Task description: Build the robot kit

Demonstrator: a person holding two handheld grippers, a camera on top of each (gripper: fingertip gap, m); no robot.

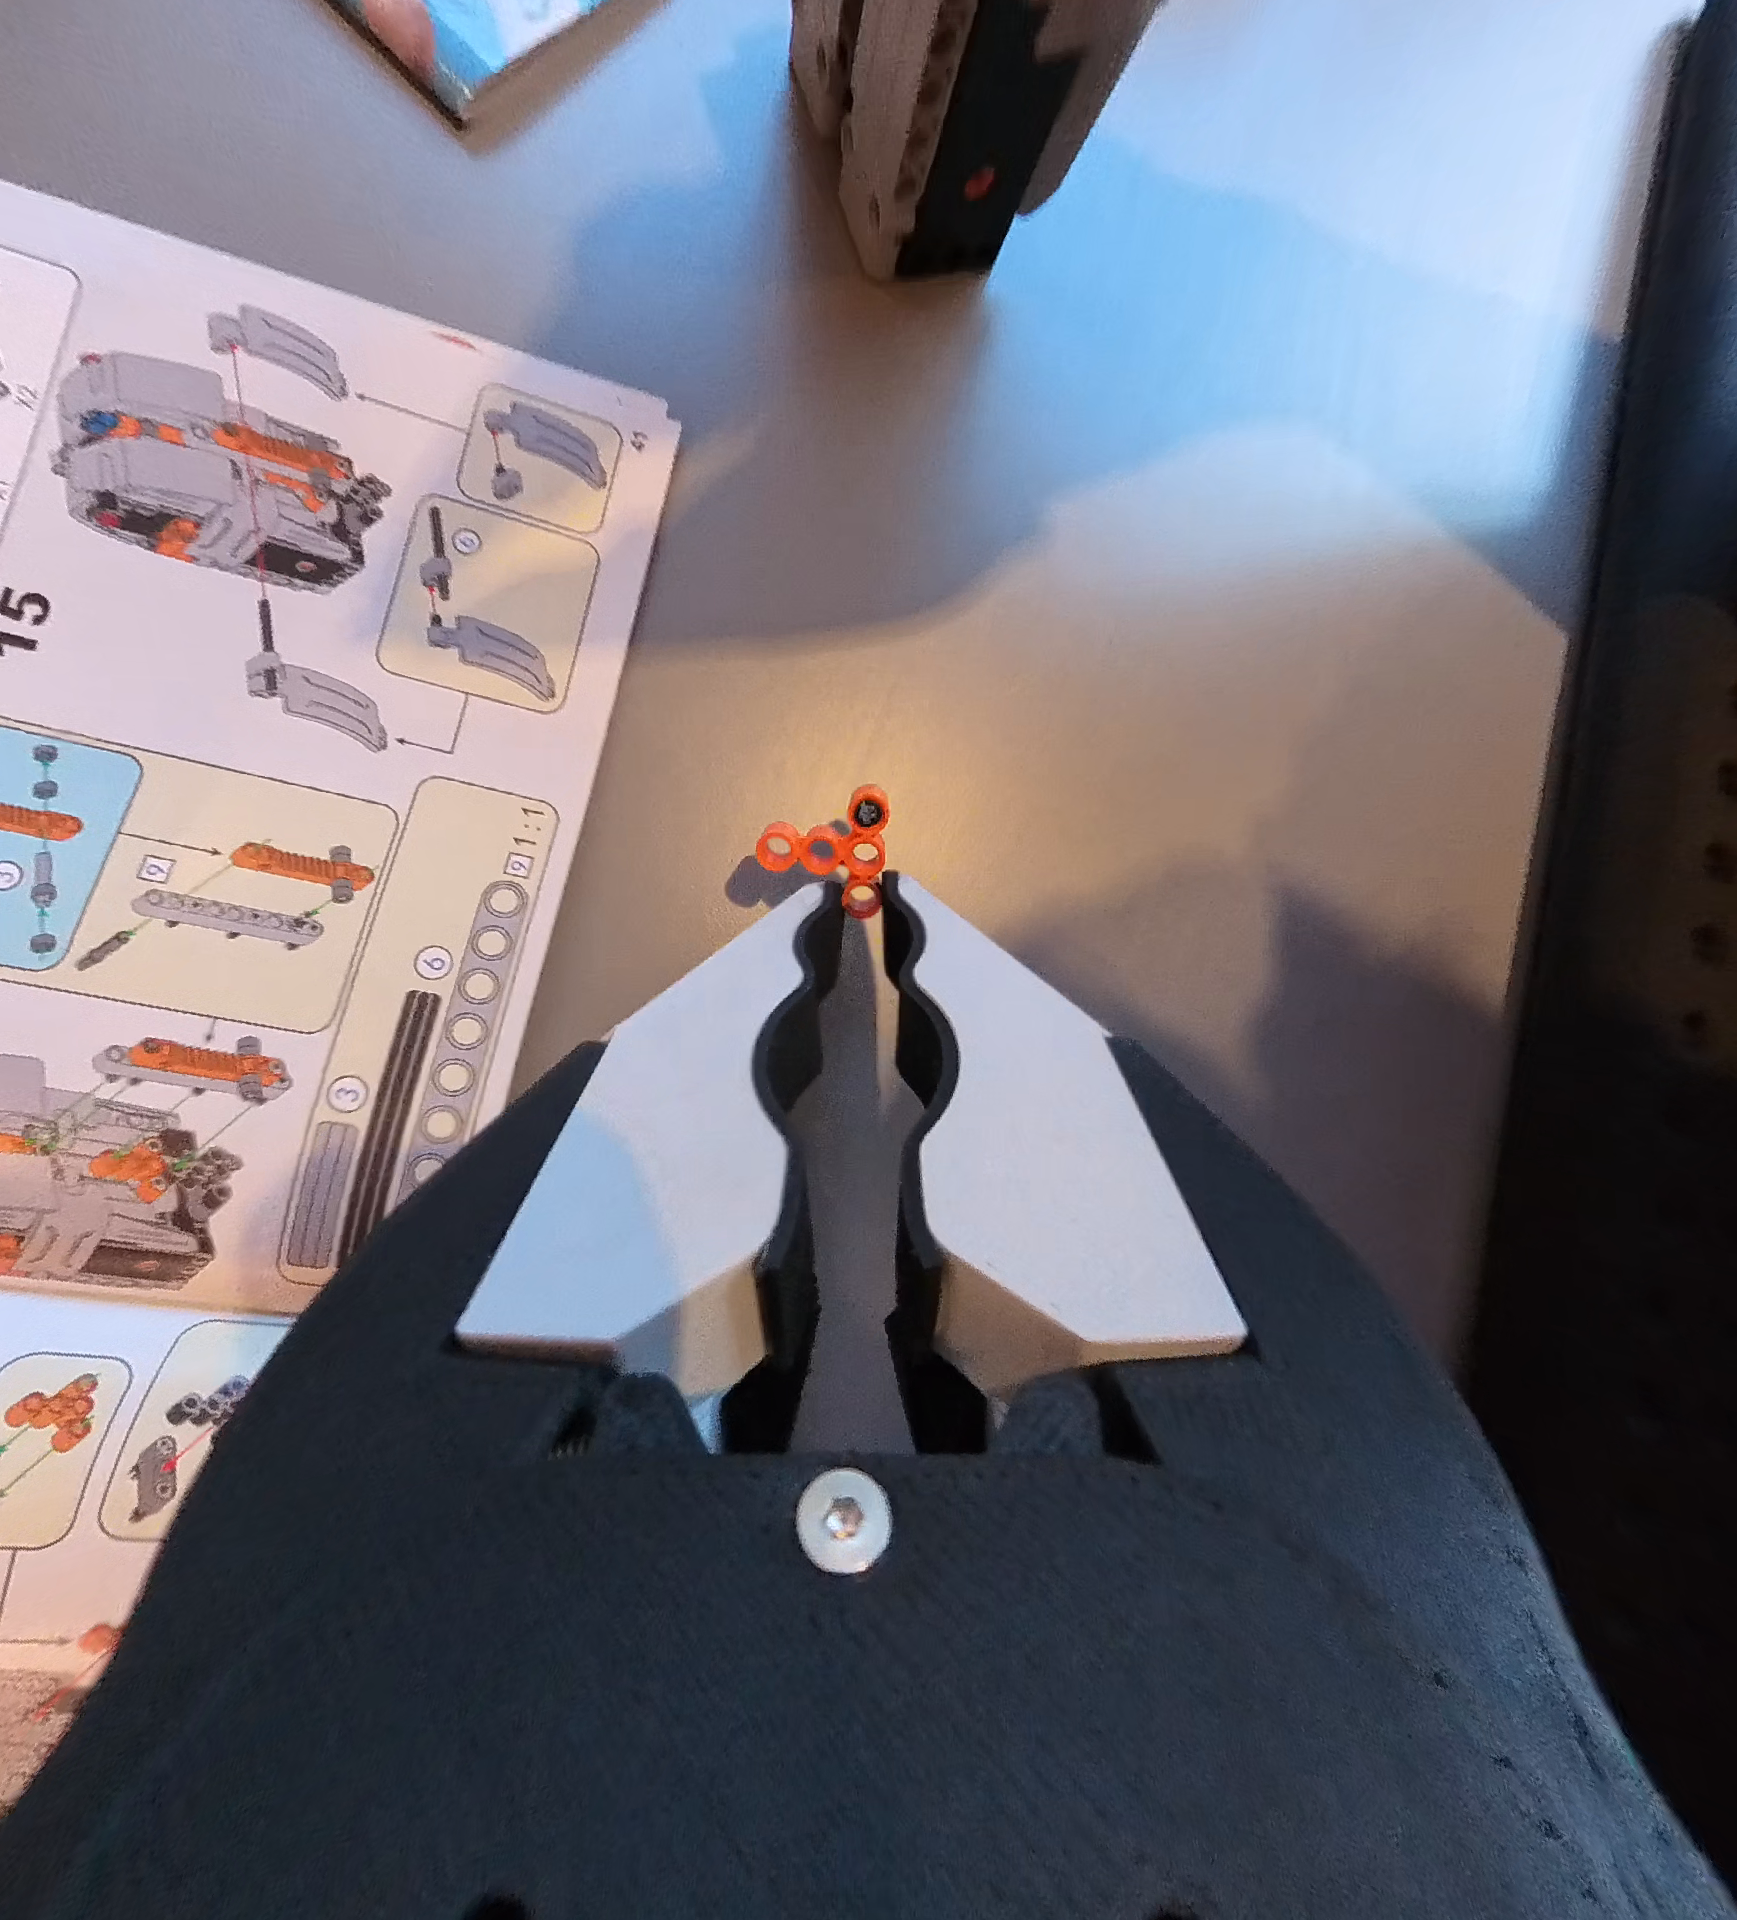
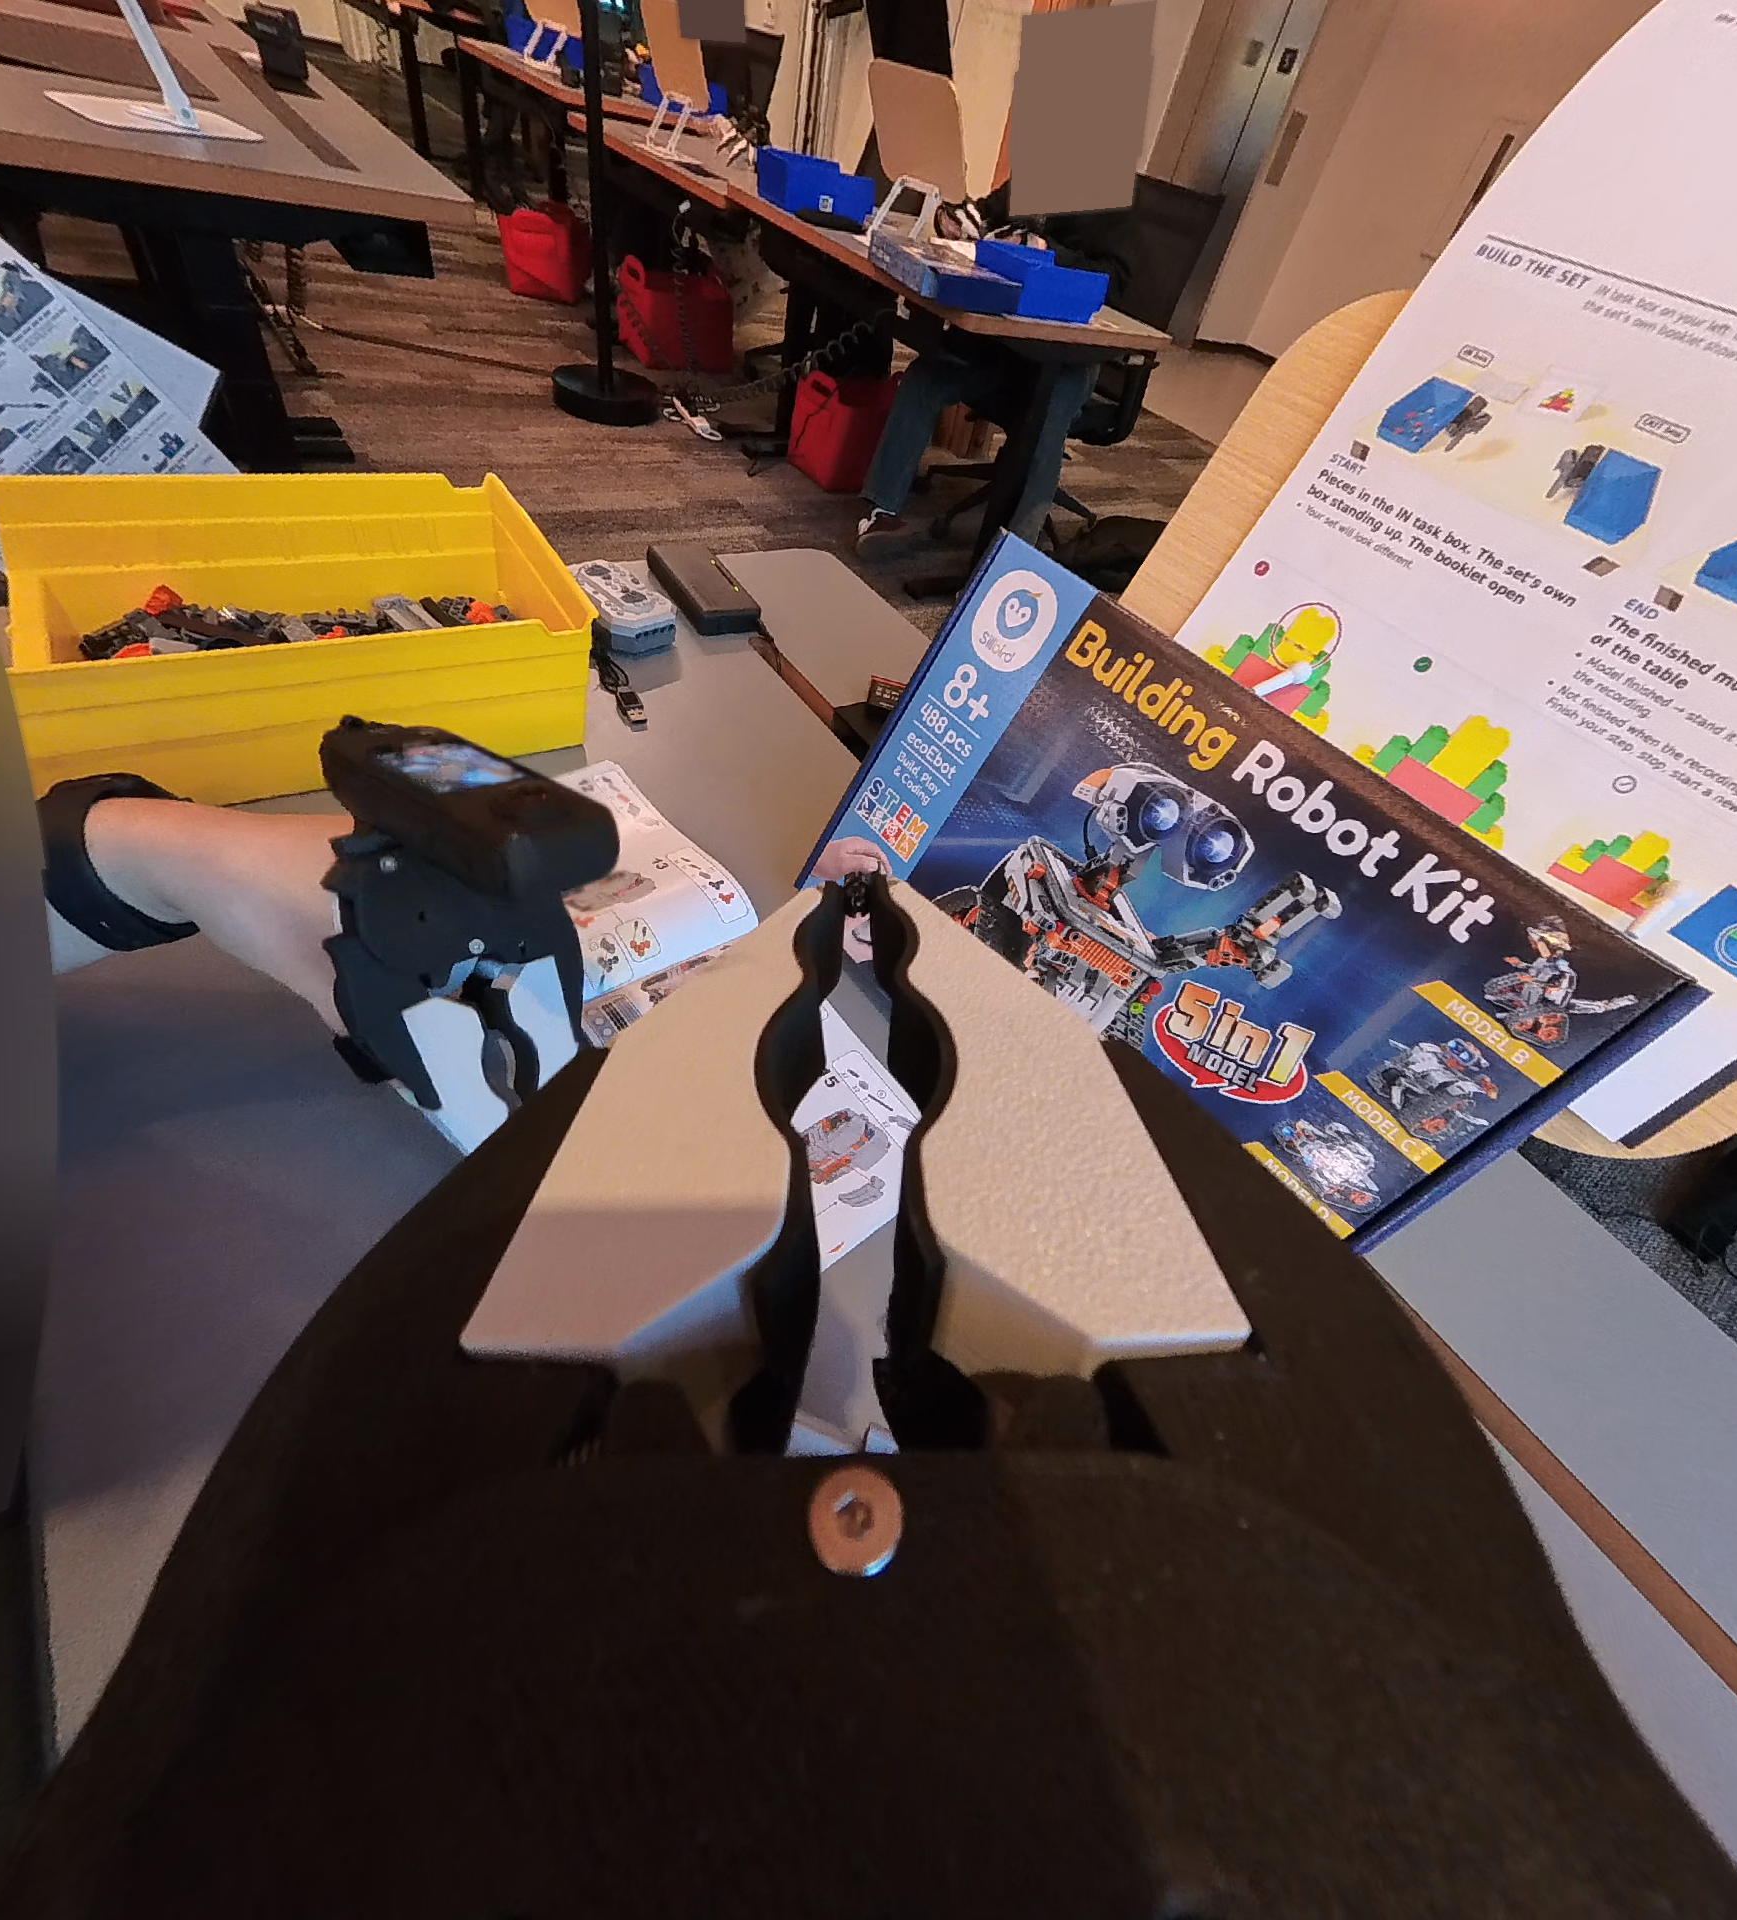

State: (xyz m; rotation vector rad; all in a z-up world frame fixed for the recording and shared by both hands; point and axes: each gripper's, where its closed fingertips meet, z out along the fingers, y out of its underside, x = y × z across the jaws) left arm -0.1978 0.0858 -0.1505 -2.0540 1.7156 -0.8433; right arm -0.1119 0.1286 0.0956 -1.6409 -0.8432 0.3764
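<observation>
While the left gripper [image 1: 862, 896] pinches one end hole of an orange T-shaped beam [image 1: 833, 850], instruction booklet [image 1: 251, 727] at its left, the right gripper [image 2: 862, 894] clamps a small black pin [image 2: 857, 889] before the kit box [image 2: 1248, 894].
</observation>
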